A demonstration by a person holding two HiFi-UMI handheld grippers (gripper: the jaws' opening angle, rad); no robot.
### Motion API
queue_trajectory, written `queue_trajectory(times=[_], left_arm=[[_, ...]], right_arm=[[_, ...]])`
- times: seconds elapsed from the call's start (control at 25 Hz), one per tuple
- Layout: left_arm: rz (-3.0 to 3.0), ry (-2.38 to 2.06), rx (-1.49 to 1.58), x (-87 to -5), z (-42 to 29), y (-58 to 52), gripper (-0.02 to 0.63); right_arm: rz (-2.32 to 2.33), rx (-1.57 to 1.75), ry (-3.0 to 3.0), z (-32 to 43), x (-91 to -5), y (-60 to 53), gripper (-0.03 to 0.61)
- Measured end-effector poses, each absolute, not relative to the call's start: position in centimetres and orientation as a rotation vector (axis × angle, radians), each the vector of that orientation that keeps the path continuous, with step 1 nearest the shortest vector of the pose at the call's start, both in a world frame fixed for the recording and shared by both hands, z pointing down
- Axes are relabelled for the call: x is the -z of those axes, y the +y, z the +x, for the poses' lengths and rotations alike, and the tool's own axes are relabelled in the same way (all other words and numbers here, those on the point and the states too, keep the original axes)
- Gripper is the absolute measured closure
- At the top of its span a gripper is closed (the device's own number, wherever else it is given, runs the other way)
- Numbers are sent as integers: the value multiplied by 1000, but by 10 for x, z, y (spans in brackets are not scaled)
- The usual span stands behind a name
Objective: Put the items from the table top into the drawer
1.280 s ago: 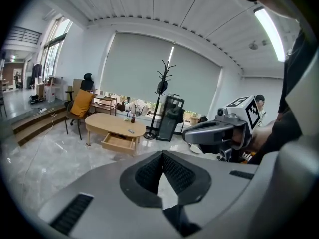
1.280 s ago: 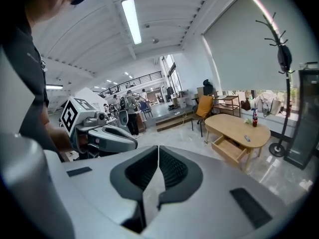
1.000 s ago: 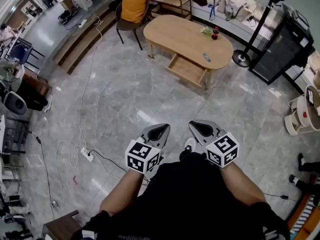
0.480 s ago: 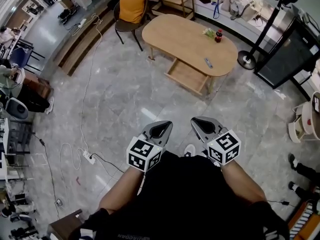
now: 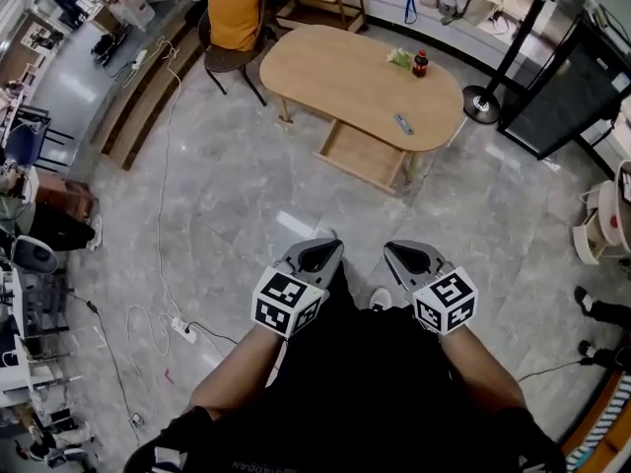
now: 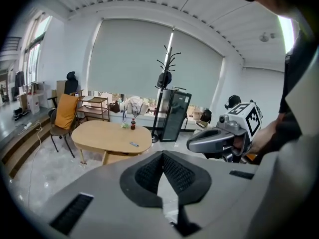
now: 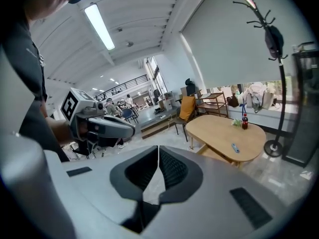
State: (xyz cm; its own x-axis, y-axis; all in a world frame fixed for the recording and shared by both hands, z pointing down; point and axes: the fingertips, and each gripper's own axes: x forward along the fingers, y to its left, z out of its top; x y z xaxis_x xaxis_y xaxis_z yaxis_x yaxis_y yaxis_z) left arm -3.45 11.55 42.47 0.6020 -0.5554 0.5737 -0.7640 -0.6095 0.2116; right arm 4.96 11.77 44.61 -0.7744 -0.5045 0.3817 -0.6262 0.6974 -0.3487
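Left tongs [image 5: 317, 255], right tongs [image 5: 409, 257] pressed together, empty. Bench [image 5: 325, 77] nearer than second ago. Drawer [image 5: 365, 156] open under bench; bottle [image 5: 421, 64], remote [image 5: 403, 123] on bench. Approach only, nothing stowed.

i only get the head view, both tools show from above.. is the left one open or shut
observer: The left tool is shut. Its own view shows the jaw tips touching with nothing between them.
operator: ok and the right one
observer: The right tool is shut too and empty, going by the right gripper view.
operator: bottle on the table, standing or lying, cant tell from above
observer: The bottle stands upright near the far edge of the table, seen side-on in the left gripper view.
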Motion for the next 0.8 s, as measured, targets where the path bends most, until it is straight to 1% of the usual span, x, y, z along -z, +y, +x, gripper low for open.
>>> queue_trajectory(times=[0.32, 0.48, 0.8], left_arm=[[2503, -878, -632, -417, -47, 5, 612], [2562, -782, -638, -410, -66, -53, 612], [2587, -675, -655, -428, -117, -134, 612]], right_arm=[[1074, -635, -2559, 32, -434, 23, 574], [1199, -630, -2510, 16, -422, -27, 574], [1354, -707, -2380, -14, -438, -88, 574]])
